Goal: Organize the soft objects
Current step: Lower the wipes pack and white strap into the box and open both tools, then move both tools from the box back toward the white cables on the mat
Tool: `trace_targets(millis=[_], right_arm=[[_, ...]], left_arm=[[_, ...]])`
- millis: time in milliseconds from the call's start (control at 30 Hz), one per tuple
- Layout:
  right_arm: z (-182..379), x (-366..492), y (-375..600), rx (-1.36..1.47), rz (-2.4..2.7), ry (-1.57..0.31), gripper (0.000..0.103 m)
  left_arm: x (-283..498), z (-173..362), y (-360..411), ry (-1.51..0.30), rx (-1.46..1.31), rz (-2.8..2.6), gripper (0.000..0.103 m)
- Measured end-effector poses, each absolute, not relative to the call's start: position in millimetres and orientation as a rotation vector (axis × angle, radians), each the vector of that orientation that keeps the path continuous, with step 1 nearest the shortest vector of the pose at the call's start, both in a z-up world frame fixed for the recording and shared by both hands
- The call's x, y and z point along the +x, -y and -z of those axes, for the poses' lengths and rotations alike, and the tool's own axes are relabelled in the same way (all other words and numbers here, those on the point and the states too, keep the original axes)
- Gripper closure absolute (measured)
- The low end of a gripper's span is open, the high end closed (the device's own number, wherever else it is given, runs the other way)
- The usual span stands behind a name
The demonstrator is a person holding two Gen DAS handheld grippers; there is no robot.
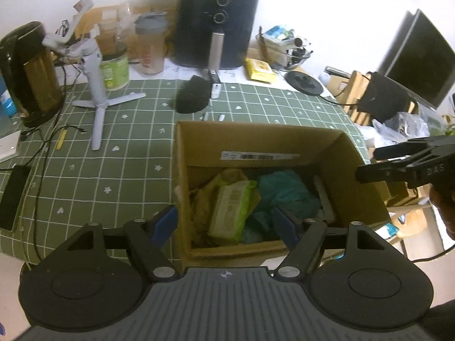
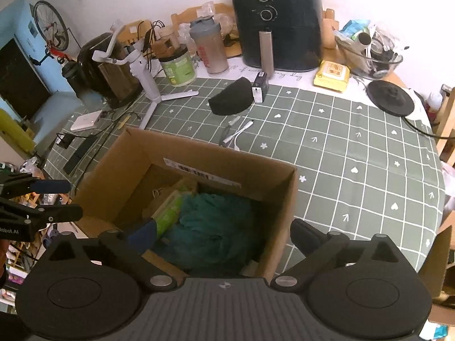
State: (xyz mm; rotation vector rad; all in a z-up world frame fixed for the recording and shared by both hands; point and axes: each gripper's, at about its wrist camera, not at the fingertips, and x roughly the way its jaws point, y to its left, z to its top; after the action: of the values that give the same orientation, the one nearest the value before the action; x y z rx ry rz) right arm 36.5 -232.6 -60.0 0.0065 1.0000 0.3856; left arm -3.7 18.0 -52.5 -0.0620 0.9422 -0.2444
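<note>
Both tools hang over an open cardboard box (image 2: 199,153) that sits at the near edge of the bench (image 2: 341,130), which wears a green grid cloth. Right hand-held gripper (image 2: 221,236): jaws spread full wide, nothing between them, one finger inside the box and the other outside its right wall. Directly under it lies the teal soft cloth (image 2: 216,227), bunched in the box's near right part; a green wipes packet (image 1: 231,207) lies against the cloth at its 9 o'clock, with brown paper beyond that. Left hand-held gripper (image 1: 224,224): fairly wide, empty, its blue pads straddling the box's left wall. Reading: the cloth is in, so the step in hand is a clean withdrawal. Best done by lifting the right tool straight up until both fingers clear the rim, since a sideways pull would catch the right wall and drag the box toward the bench edge. Keep the jaws wide so no fold snags. A dark soft pouch (image 2: 231,99) waits at 12 o'clock beyond the box, near the air fryer (image 2: 275,22); a yellow packet (image 2: 331,75) lies at about 1 o'clock. Either looks like a fair next pick.
</note>
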Motion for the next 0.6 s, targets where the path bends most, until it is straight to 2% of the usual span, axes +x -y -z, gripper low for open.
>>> trace_targets(millis=[600], right_arm=[[16.4, 57.8, 251.2, -0.006, -0.327, -0.875, 0.0]], left_arm=[[33.9, 30.5, 6.6, -0.868, -0.033, 0.343, 0.03]])
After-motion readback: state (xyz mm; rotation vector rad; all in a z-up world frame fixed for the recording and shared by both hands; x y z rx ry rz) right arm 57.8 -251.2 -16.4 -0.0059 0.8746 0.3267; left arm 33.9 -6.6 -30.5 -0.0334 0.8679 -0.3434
